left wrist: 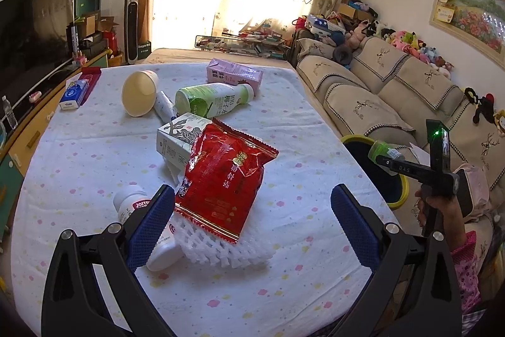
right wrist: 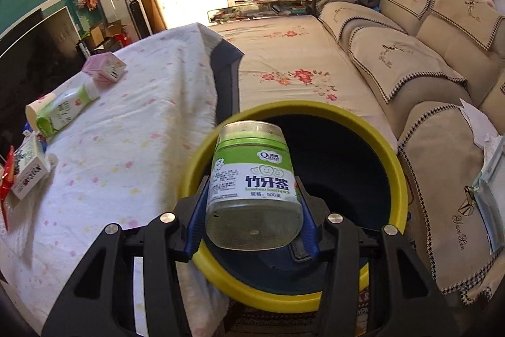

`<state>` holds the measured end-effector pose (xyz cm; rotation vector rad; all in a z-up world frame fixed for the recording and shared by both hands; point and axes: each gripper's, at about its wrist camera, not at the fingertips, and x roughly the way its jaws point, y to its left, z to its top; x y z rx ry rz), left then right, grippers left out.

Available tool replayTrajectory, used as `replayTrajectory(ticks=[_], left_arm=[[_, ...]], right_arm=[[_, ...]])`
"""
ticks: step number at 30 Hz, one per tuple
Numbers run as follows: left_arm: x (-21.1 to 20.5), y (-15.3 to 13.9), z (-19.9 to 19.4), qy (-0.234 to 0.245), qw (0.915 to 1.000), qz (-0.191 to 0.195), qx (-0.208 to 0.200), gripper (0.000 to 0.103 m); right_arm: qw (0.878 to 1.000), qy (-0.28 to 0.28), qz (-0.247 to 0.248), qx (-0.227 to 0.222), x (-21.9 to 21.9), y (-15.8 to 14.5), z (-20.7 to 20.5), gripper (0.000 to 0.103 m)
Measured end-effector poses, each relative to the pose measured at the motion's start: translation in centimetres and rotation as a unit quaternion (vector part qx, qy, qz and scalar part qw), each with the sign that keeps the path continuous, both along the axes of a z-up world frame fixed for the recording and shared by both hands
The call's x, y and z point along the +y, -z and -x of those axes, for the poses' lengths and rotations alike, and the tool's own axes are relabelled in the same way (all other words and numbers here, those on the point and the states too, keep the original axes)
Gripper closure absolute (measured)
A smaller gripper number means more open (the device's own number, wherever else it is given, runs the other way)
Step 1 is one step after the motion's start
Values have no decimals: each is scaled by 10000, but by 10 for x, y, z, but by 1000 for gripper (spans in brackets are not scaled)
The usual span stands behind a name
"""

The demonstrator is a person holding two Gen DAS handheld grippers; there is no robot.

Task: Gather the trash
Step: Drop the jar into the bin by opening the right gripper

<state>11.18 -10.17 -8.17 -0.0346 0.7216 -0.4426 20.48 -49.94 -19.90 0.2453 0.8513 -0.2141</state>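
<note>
So the right gripper (right wrist: 252, 210) is pinching a toothpick jar (right wrist: 252, 179) across its lower body, blue pads on both sides, green lid end pointing away from the gripper. It hangs right over the mouth of the yellow-rimmed bin (right wrist: 398, 166), which sits just below and ahead of the fingers, beside the table (right wrist: 132, 116) edge. Looks to me like the drop is the only thing left for this one.

The jar is clear hard plastic, looks nearly empty, so I'd guess light and stiff. Smooth walls could be a bit slippery, but the paper label under the pads should help. Not fragile, letting it fall into the bin seems fine.

The left gripper (left wrist: 252, 220) is spread wide with nothing in it, hovering low over the table. Right between and just ahead of its fingers lies a red snack bag (left wrist: 225, 179), partly on top of a white foam net (left wrist: 221, 248) and leaning on a small carton (left wrist: 178, 138). That bag is probably thin, crinkly and floppy, so I'd pinch a sealed edge or bunch the middle instead of trying to span it. A white pill bottle (left wrist: 148, 229) lies touching the left finger, rigid and round, likely to roll; grab it across the body.

Further ahead: green drink bottle (left wrist: 208, 98), paper cup (left wrist: 140, 93), pink carton (left wrist: 235, 75).
</note>
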Motion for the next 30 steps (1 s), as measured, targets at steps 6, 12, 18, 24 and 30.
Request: replayTrajectory(ticks=[6,12,18,24,30], left_arm=[[-5,5,-5,26,9999,-66,74,6],[-13,10,-10,73,9998,-126,137,6],[-17,12,-11,104,9997,-172,155,6],[-17,12,-12,97,9996,-219,158,6],[-14,16,-22,79,9989,-448,110,6]], right_arm=[[9987,331,-58,391,-29,37,-12,55],[9973,439,-94,589,-41,56,-22,55],[9976,470,-99,504,-41,54,-22,48],[9987,387,-118,303,-30,38,-10,47],[9994,228,-146,227,-16,29,-5,47]])
